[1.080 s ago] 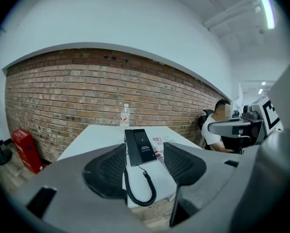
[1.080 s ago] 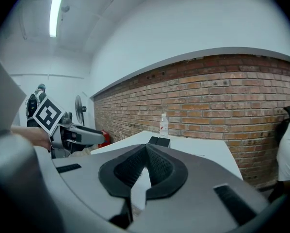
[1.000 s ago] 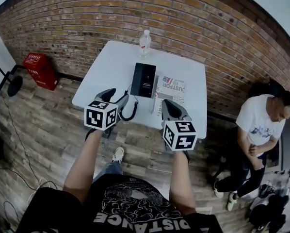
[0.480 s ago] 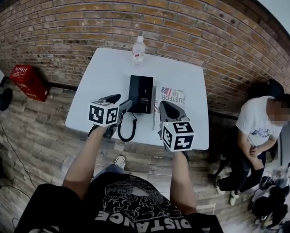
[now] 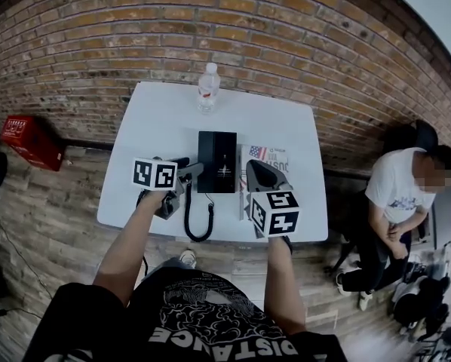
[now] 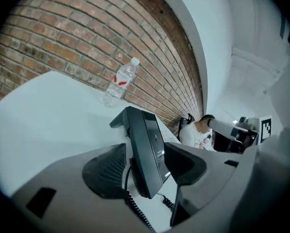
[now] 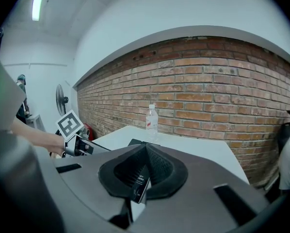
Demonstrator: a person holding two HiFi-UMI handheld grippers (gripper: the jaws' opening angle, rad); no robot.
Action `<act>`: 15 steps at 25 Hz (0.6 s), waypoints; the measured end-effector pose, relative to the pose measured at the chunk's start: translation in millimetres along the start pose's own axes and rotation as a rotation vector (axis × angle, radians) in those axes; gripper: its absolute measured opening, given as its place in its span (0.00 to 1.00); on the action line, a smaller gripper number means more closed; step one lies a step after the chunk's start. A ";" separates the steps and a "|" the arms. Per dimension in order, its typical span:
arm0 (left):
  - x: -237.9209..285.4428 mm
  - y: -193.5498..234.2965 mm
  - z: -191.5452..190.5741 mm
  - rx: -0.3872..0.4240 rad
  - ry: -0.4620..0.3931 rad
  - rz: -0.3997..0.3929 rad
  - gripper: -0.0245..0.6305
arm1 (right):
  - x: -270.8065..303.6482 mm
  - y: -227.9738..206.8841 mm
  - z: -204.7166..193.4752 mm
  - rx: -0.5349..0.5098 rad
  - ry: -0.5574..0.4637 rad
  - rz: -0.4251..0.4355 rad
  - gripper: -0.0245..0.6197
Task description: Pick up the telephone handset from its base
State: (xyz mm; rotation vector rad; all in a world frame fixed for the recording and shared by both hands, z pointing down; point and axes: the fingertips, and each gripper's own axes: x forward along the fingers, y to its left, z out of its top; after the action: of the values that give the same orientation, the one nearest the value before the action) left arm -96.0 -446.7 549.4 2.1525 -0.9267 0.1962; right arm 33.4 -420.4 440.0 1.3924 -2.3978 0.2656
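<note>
Lowest in the head view, the person's two forearms reach up toward the near edge of the white table [image 5: 146, 138]. The left gripper [image 5: 188, 169] sits left of centre with its tip over the table's front. Its fingers [image 6: 106, 171] are spread wide and hold nothing, and the near end of the black telephone [image 5: 216, 161] shows in the gap between them. I can't tell whether they touch it. The right gripper [image 5: 256, 170] hangs right of centre, over the near part of a newspaper [image 5: 269, 155]. Its pads [image 7: 162, 171] are pressed together with nothing gripped.

A coiled black cord [image 5: 189, 221] loops down from the telephone toward the table's front edge. The telephone lies flat in the middle of the table, all in one piece. I cannot make out the handset separately from the base. The newspaper lies just right of it. Farther up, near the table's back edge, a clear water bottle [image 5: 207, 87] stands upright. Behind the table is a brick wall [image 5: 286, 44]. A person [image 5: 395, 202] sits at the right edge of the frame, and a red crate [image 5: 29, 138] rests on the floor at far left.
</note>
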 end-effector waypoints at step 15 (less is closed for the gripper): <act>39.9 8.7 -7.4 -0.166 0.139 -0.327 0.37 | 37.3 -20.1 -9.8 0.028 0.058 -0.079 0.04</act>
State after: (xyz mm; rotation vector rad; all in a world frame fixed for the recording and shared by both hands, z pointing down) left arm -71.9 -467.4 576.0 2.0711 -0.4855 0.1005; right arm 36.0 -457.0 463.3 1.4672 -2.2950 0.3157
